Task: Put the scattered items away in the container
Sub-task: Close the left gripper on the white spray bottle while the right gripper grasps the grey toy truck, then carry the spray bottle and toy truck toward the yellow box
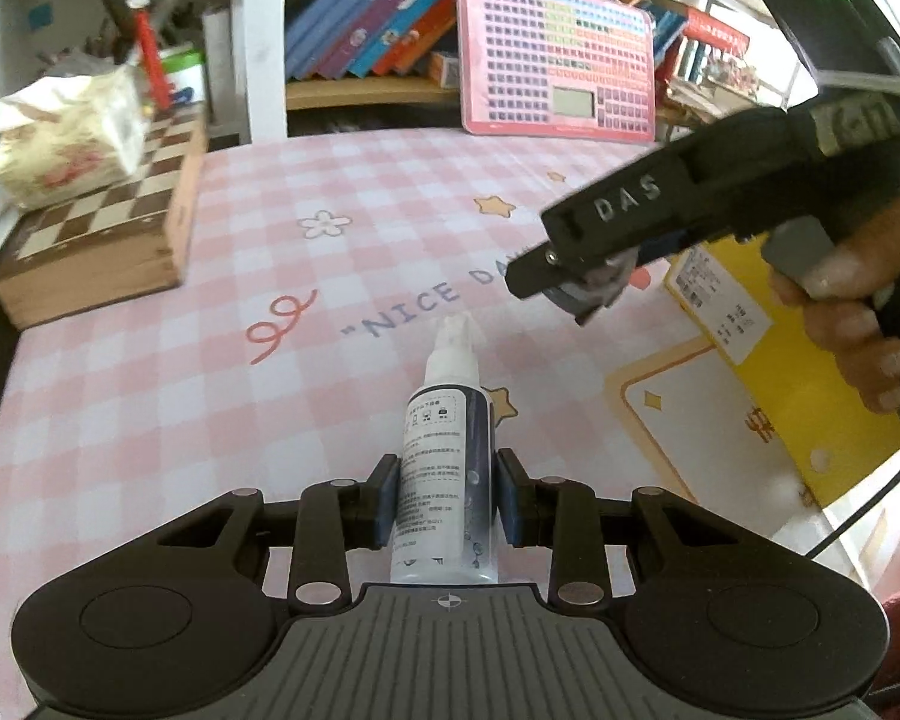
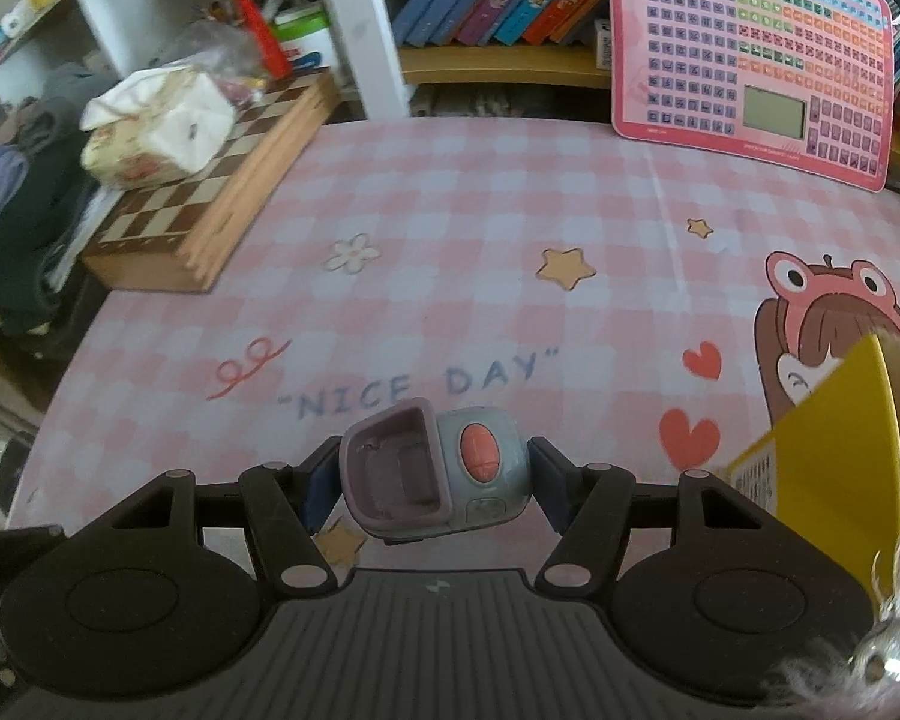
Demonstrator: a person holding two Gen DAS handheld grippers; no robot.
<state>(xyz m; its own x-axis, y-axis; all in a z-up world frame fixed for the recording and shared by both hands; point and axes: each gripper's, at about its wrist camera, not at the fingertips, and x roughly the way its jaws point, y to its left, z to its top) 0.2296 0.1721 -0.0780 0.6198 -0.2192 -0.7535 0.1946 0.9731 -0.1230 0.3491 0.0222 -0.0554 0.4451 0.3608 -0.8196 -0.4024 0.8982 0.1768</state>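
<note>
A white spray bottle [image 1: 444, 468] with a printed label and a clear cap points away from me, lifted over the pink checked table mat [image 1: 210, 360]. My left gripper [image 1: 447, 498] is shut on its body, a blue pad on each side. My right gripper [image 2: 435, 480] is shut on a small grey-blue toy [image 2: 450, 474] with an orange oval button and a mauve hollow end. In the left wrist view a hand holds the right gripper [image 1: 576, 294] at the upper right, the toy at its tip. The yellow box [image 1: 768, 372] stands at the right, its wall [image 2: 834, 462] beside the right gripper.
A wooden chessboard box [image 2: 210, 222] with a soft tissue pack [image 2: 162, 132] on it sits at the left of the table. A pink learning tablet [image 2: 750, 60] leans against the bookshelf at the back. Something fluffy with a silver bell [image 2: 882, 648] shows at the lower right.
</note>
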